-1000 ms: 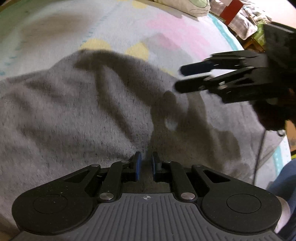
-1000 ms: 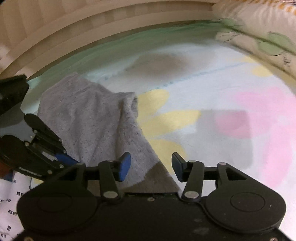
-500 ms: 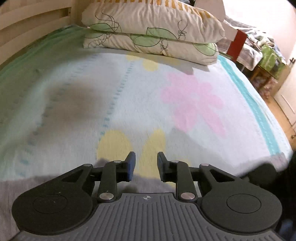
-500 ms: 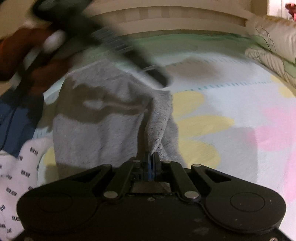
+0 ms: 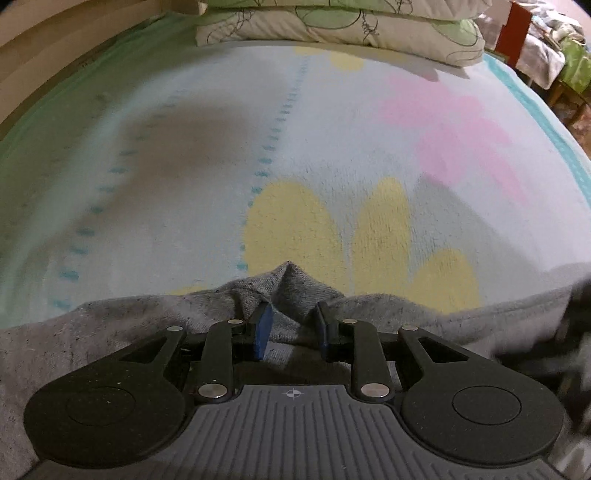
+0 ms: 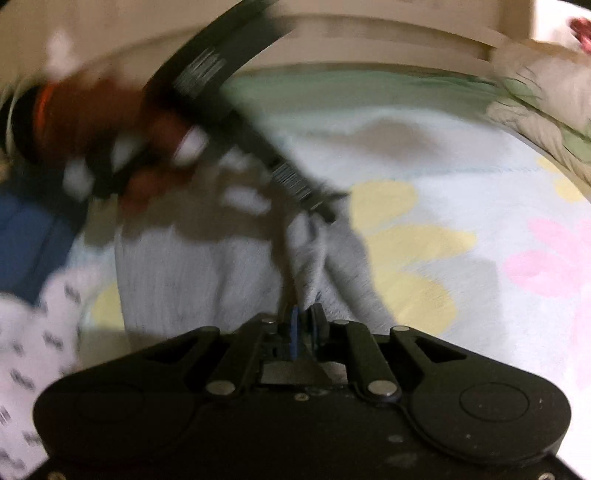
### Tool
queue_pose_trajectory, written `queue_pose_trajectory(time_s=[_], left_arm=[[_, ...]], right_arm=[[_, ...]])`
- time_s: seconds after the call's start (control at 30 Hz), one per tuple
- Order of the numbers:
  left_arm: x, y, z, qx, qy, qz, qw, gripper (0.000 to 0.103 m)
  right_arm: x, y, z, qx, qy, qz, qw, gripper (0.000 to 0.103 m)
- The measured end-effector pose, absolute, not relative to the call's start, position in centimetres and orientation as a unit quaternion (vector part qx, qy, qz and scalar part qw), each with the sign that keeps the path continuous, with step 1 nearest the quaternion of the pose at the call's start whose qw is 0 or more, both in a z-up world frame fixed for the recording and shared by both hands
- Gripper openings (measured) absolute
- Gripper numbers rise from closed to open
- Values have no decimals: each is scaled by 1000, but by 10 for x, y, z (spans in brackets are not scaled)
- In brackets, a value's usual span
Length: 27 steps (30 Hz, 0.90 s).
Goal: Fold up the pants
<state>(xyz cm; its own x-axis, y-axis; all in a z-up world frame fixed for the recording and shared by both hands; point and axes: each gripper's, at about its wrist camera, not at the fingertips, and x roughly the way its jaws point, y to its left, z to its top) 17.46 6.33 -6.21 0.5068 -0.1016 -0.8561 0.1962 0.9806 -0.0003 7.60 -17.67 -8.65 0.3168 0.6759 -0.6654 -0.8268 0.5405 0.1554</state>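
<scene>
Blurring left gripper (image 6: 328, 206); pants (image 6: 207, 280) smeared

1. Ahead of my left gripper (image 5: 291, 328) the blanket (image 5: 332, 155) lies bare as far as the pillows (image 5: 340, 26), which block the far end.
2. A peak of the grey pants (image 5: 291, 284) stands between my left gripper's parted fingers.
3. From my right gripper (image 6: 303, 328), pinched onto the pants, my left hand (image 6: 122, 147) and its tool cross the upper left, blurred.
4. The blanket to the right lies bare.
</scene>
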Motion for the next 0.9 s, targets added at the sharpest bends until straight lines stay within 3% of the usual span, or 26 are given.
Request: queue_pose_trajectory(time_s=[0.13, 0.5, 0.63, 0.77, 0.83, 0.87, 0.9], left_arm=[[168, 68, -62, 30, 477, -79, 875, 25], [161, 80, -61, 1, 473, -86, 877, 25], [161, 84, -60, -9, 472, -90, 877, 25], [162, 84, -60, -12, 469, -91, 879, 25], [162, 85, -59, -16, 465, -91, 880, 25], [161, 86, -57, -20, 460, -90, 883, 25], [160, 88, -53, -26, 452, -88, 887, 25]], right_arm=[[117, -195, -75, -25, 363, 435, 823, 16], [208, -178, -117, 42, 455, 432, 777, 24], [202, -176, -121, 39, 463, 469, 751, 42], [191, -171, -122, 15, 462, 473, 750, 45], [194, -171, -123, 21, 466, 472, 748, 39], [195, -170, -126, 22, 467, 474, 746, 9], [195, -166, -129, 19, 474, 481, 737, 7]])
